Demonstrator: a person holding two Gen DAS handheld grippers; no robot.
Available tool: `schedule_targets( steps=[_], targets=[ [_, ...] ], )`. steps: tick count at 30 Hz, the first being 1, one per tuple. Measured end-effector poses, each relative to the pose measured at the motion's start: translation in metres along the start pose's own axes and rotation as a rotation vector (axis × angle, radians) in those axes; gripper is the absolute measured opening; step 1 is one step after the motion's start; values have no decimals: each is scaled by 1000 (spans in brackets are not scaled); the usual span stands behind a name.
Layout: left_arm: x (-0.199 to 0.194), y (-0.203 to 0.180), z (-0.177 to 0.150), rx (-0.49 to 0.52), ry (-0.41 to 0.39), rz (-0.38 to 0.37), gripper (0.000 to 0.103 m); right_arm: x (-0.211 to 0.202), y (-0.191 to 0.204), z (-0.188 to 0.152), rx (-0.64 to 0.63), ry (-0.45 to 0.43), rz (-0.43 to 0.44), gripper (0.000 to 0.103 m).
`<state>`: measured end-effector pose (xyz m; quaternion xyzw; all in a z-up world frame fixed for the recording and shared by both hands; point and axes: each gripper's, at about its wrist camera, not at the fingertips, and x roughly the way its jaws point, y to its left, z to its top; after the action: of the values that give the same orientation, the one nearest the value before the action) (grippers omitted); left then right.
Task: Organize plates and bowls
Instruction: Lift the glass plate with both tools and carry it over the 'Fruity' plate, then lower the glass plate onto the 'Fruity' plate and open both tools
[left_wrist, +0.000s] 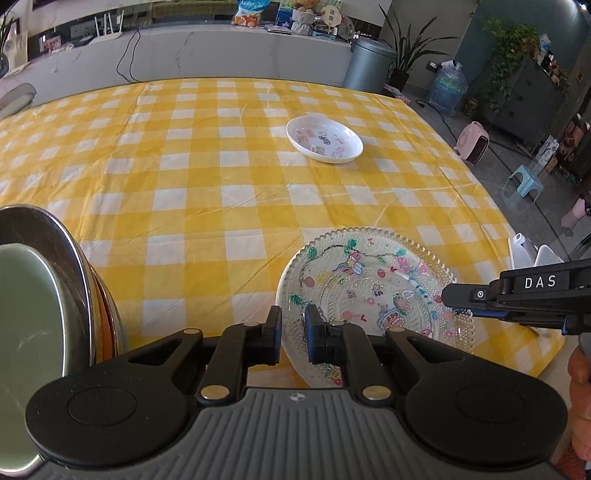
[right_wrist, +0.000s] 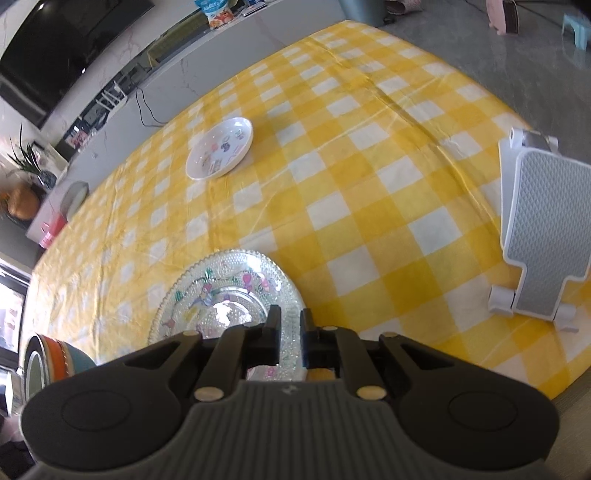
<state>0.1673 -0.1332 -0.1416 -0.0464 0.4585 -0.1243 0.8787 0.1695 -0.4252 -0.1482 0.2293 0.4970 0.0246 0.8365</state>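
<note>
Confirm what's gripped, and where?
The glass plate: left gripper pinches its rim on one side, right gripper the rim on the opposite side.

Yellow-and-white checked tablecloth (left_wrist: 207, 206); clear beaded, cartoon-painted plate (left_wrist: 373, 280)

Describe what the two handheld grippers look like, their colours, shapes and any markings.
Both the left gripper and the right gripper are matte black linkage arms with round hubs, brass-coloured pivot pins, a ribbed grey body and blue-edged pads. White letters "DAS" mark the right one's side. No cables or sleeves show.

Two plates (left_wrist: 375, 291) (left_wrist: 324, 139) (one glass), one bowl stack (left_wrist: 55, 295).
</note>
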Motion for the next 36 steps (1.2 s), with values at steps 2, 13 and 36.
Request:
schedule_targets(
  steps=[2,13,36],
  targets=[
    [0,0,0,7,-2,4,14,1,1,0,-14,-1,-12,9],
    [-1,-6,0,42,-12,39,14,1,23,-4,-157,-6,-130,8],
    [-18,-20,42,16,-54,62,28,-21,3,8,4,-148,-31,26]
  ],
)
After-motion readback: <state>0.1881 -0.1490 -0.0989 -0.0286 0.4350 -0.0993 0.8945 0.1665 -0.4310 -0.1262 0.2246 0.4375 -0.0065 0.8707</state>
